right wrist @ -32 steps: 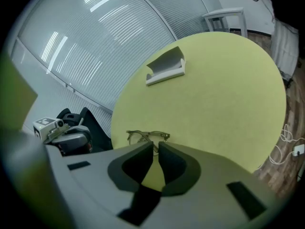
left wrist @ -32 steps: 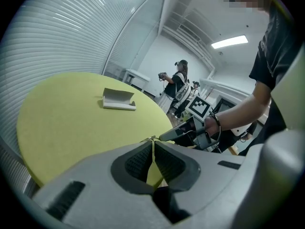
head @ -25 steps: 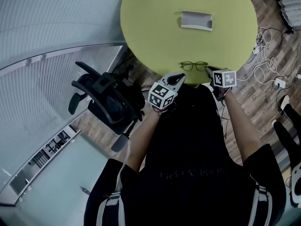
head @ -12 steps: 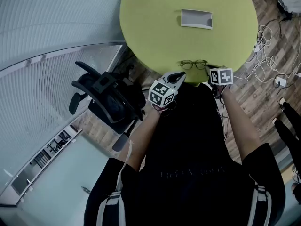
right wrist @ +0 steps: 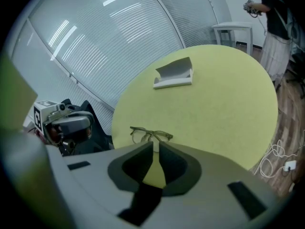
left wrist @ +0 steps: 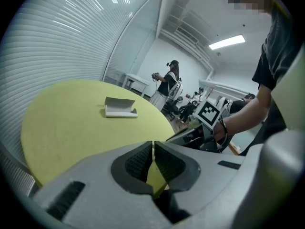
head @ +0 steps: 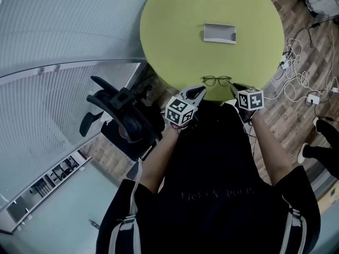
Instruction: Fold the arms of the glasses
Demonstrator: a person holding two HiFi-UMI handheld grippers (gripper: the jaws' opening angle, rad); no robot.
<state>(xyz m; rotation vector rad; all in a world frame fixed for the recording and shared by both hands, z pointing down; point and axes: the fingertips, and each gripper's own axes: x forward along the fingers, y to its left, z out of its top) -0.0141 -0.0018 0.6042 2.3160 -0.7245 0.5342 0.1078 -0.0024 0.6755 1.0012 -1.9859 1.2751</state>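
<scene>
A pair of thin dark-rimmed glasses (head: 217, 80) lies on the round yellow-green table (head: 175, 30) close to its near edge; in the right gripper view the glasses (right wrist: 150, 134) sit just beyond the jaws. Their arms are too thin to make out. My left gripper (head: 199, 90) hovers at the table edge, just left of and nearer than the glasses. It is shut and holds nothing (left wrist: 153, 147). My right gripper (head: 233, 87) is just right of the glasses, also shut and holding nothing (right wrist: 156, 149). Neither gripper touches the glasses.
A white open case (head: 220, 33) rests at the table's middle, also seen as the case (left wrist: 120, 108) and case (right wrist: 174, 73). A black office chair (head: 124, 118) stands to the left below the table. Cables (head: 296, 83) trail over the wood floor on the right. People stand in the background.
The head view has shifted, so the table sits slightly lower and further right in frame. Both grippers stay shut beside the glasses at the near edge. The glasses have not moved on the table.
</scene>
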